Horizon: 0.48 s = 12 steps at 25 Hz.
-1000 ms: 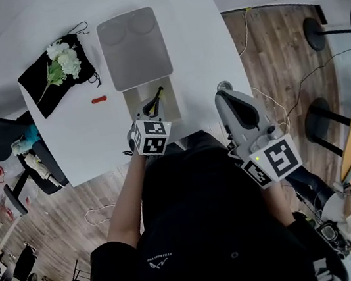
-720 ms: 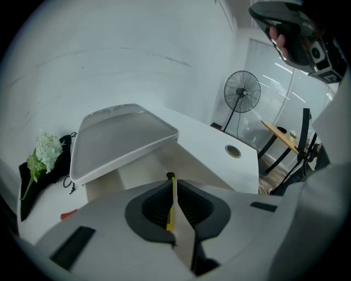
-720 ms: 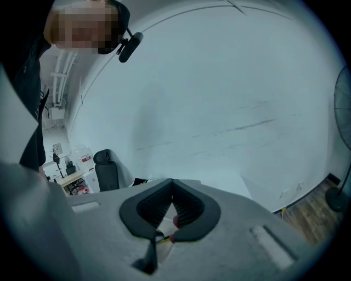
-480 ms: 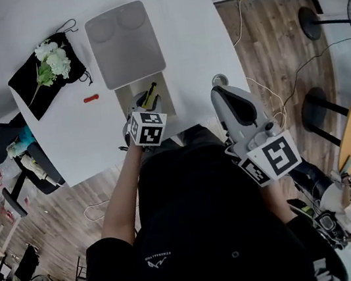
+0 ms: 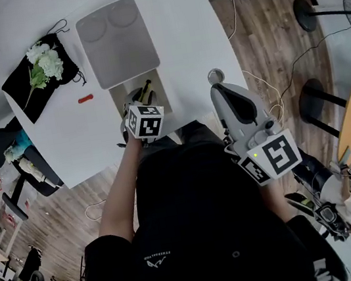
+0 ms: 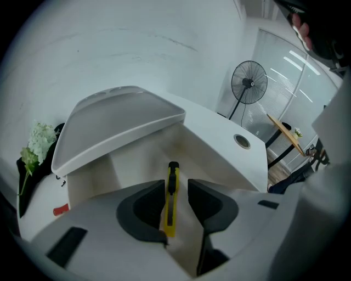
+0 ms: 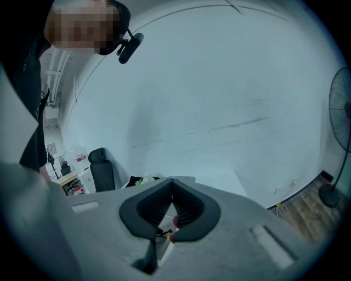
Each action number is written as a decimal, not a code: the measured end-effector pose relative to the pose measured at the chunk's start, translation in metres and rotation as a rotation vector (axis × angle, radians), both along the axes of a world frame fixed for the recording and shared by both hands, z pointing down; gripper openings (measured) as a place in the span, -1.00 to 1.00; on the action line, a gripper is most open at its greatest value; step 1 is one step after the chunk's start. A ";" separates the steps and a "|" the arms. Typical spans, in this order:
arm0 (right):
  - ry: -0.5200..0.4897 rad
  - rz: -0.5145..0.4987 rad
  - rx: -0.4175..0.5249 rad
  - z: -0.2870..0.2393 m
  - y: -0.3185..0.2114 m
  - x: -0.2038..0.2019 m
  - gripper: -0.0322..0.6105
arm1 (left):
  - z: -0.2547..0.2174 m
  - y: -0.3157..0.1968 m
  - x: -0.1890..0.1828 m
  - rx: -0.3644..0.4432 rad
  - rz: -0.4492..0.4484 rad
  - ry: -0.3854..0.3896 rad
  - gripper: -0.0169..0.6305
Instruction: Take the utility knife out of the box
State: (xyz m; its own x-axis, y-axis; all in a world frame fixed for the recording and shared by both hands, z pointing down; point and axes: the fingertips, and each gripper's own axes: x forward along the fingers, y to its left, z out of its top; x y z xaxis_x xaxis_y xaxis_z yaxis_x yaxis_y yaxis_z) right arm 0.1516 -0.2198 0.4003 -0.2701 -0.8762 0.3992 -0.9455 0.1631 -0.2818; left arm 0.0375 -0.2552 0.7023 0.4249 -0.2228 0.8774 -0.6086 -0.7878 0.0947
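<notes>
The step in hand is judged to be the reach into the box: the utility knife (image 6: 171, 202) has not yet been gripped. It is seen lying flat on the floor of the open white box (image 6: 129, 159), its yellow body running lengthwise and its black end pointing away towards the raised lid (image 6: 118, 123). The left gripper (image 6: 176, 187) is held steeply nose-down over the box, and its jaws have just been opening; they are now spread wide, one on either side of the knife. The dark pads are not pressed on it, and a gap is visible on the right side especially. The right gripper (image 7: 172, 185) is held well apart from the box, out past the near edge of the white table (image 5: 196, 26). Its jaws are seen pressed together at the tips with nothing pinched between them. For the next move, the left gripper would probably have to be lowered a little so the pads flank the yellow body, then closed squarely across its narrow width. The knife could then be lifted straight up, clear of the box walls and the overhanging lid.
</notes>
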 end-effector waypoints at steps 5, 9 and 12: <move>0.002 0.013 -0.007 0.004 0.003 0.000 -0.89 | 0.006 -0.003 -0.002 -0.001 -0.020 -0.018 -0.62; 0.000 0.025 -0.007 0.003 0.006 0.001 -0.89 | 0.005 -0.003 -0.002 0.004 -0.014 -0.030 -0.63; 0.000 0.028 -0.003 0.003 0.007 0.000 -0.89 | 0.005 -0.003 -0.001 0.010 -0.006 -0.035 -0.70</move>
State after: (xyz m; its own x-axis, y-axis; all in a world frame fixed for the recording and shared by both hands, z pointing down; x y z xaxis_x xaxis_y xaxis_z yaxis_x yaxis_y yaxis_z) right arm 0.1512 -0.2132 0.4029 -0.2459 -0.8821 0.4018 -0.9496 0.1362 -0.2822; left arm 0.0361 -0.2587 0.7076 0.3925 -0.2340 0.8895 -0.6158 -0.7852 0.0651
